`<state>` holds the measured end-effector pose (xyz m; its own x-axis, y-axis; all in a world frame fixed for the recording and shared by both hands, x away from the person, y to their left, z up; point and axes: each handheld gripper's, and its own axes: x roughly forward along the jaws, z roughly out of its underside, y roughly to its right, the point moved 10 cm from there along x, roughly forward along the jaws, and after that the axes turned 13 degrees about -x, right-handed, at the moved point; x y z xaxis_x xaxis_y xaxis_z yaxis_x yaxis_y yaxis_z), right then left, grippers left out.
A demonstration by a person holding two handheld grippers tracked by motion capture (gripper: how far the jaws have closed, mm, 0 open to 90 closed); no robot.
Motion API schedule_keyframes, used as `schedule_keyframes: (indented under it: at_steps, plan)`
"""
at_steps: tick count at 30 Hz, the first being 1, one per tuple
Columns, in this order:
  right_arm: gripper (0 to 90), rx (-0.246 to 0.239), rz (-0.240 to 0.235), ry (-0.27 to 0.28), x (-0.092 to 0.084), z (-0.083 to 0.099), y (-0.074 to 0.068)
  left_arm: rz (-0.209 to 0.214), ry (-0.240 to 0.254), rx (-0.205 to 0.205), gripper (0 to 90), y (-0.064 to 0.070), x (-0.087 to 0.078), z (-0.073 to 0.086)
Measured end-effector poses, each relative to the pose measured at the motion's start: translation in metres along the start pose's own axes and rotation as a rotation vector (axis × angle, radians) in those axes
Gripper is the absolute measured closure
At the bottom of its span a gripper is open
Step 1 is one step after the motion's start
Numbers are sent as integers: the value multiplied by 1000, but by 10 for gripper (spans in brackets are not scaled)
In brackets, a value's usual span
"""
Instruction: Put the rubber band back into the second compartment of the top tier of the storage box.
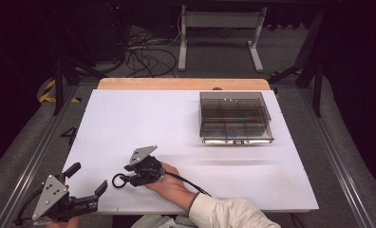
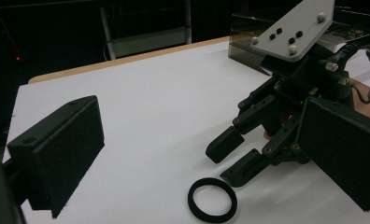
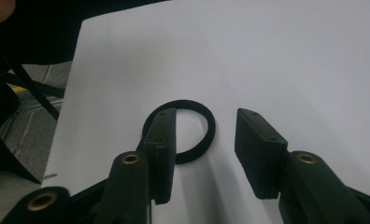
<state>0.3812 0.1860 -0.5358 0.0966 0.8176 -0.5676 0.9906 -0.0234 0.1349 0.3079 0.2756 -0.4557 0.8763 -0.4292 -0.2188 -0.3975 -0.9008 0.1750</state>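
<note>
Black, flat rubber-like ring lies on the white board tabletop, close to its near edge and toward the near-left corner. Right gripper — black, two-jaw, with a grey three-cornered plate on top — is held low over the board, tips at the ring. In the right gripper view the ring sits flat ahead of the jaws; one jaw overlaps its near rim, the other stands to the side, outside the ring. Jaws are partly spread, with a clear gap between them — no pinch on the ring visible. In the left gripper view the ring lies just below the right gripper's tips; whether a tip touches it I cannot tell.

Left gripper hangs at the board's near-left corner, partly beyond the edge, jaws spread wide, nothing between them.

Smoky transparent plastic compartment box rests near the far-right corner of the board, well apart from both grippers. Contents too small to make out.
</note>
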Motion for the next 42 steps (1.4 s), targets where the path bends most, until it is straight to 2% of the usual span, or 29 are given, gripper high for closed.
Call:
schedule_keyframes:
  at_steps: [8, 16, 21, 24, 25, 26, 27, 30, 36, 42]
  plan:
    - [653, 19, 12, -21, 3, 1, 3, -1, -2, 6, 18, 1, 1, 0]
    - [657, 11, 6, -33, 7, 0, 2, -1, -3, 4, 19, 1, 2, 0]
    - [721, 1, 3, -73, 11, 2, 0, -1, -3, 3, 19, 1, 2, 0]
    - [765, -5, 3, -77, 11, 2, 0, 0, -3, 4, 19, 0, 2, 0]
    - [812, -8, 9, -79, 11, 2, 0, 0, -3, 2, 19, 0, 2, 0]
    - [812, -8, 9, -79, 11, 2, 0, 0, -3, 2, 19, 0, 2, 0]
    - [867, -3, 15, -79, 11, 2, 0, 0, -3, 3, 19, 0, 2, 0]
    - [879, 3, 13, -79, 10, 2, 0, 0, -2, 3, 18, 0, 2, 0]
    - [892, -8, 28, -75, 4, -1, 0, 1, -1, 2, 19, 0, 3, -1]
    - [895, -3, 45, -58, -13, -9, 2, 2, 2, 1, 19, 0, 3, -1]
